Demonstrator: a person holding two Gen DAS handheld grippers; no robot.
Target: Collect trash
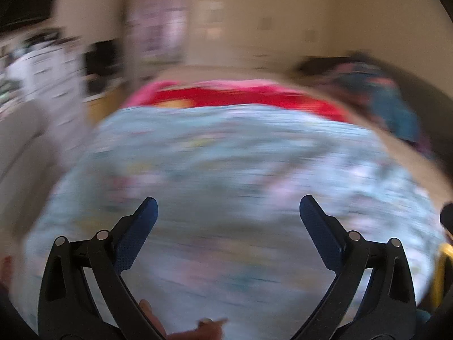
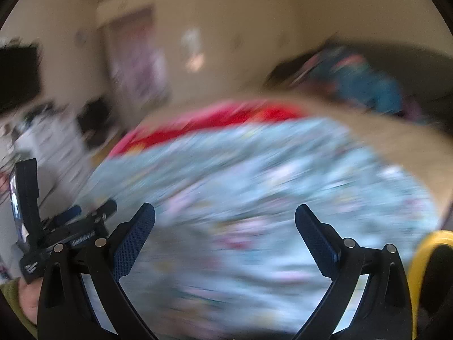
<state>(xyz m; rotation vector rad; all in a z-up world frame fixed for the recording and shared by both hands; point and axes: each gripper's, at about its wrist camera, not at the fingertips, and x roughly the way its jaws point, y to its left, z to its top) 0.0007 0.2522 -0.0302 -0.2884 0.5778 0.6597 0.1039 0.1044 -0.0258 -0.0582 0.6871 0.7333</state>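
Both views are heavily motion-blurred. My left gripper (image 1: 228, 206) is open and empty above a bed with a pale blue flowered cover (image 1: 226, 155). My right gripper (image 2: 225, 215) is open and empty above the same cover (image 2: 254, 170). The left gripper (image 2: 85, 212) also shows at the lower left of the right wrist view. No piece of trash can be made out on the cover. A yellow-rimmed dark container (image 2: 430, 269) sits at the lower right edge, and its yellow rim shows in the left wrist view (image 1: 441, 272).
A red and pink blanket (image 1: 240, 93) lies at the far end of the bed. A dark blue patterned heap (image 1: 382, 96) lies at the far right. White shelves (image 1: 42, 65) and a black screen (image 2: 17, 73) stand at the left. Beige walls lie behind.
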